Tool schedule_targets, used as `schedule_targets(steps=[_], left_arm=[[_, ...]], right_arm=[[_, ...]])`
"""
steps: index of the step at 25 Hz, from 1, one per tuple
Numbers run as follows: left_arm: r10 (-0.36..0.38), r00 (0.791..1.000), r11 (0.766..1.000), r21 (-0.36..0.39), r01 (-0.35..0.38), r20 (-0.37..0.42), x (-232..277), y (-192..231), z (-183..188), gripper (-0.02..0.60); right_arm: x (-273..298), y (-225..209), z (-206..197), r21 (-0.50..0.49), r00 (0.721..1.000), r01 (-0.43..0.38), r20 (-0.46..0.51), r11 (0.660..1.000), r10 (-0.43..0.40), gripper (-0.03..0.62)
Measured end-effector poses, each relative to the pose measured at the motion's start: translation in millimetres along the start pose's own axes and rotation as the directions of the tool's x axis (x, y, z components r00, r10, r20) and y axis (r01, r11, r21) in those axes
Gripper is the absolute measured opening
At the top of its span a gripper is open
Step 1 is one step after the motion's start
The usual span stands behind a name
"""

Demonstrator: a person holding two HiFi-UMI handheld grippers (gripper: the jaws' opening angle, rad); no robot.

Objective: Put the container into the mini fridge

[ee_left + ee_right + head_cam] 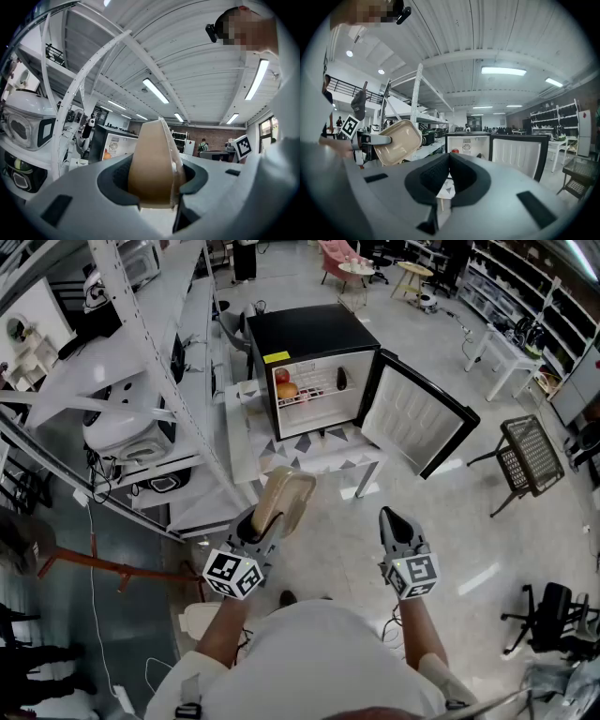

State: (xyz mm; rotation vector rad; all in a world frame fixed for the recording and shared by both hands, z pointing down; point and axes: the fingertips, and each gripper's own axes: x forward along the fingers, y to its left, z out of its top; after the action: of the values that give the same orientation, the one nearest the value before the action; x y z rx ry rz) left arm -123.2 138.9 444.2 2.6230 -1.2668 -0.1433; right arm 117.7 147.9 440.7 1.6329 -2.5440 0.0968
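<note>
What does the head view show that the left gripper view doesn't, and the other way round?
Only the head view: the open door and a black mesh stand on the floor. Only the left gripper view: ceiling lights and a far-off person. Both: the tan container clamped in the left gripper's fingers, and the fridge.
</note>
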Motion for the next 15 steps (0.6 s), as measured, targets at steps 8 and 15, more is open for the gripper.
schedule_targets(steps=[8,15], left_arm=[[-0.001,1.000,1.000,0.000,0.001,-0.003,-1.4,0.0,0.1,0.189],[-0.006,1.000,1.000,-0.006,0.006,-0.008,-5.2,6.6,-1.2,0.189]], right_arm=[[0.5,3.3,2.6,0.001,1.000,-0.003,0.002,1.000,0.003,0.006],[3.8,5.8,2.1,0.027,1.000,0.009,-0.002,1.000,-0.009,0.006]])
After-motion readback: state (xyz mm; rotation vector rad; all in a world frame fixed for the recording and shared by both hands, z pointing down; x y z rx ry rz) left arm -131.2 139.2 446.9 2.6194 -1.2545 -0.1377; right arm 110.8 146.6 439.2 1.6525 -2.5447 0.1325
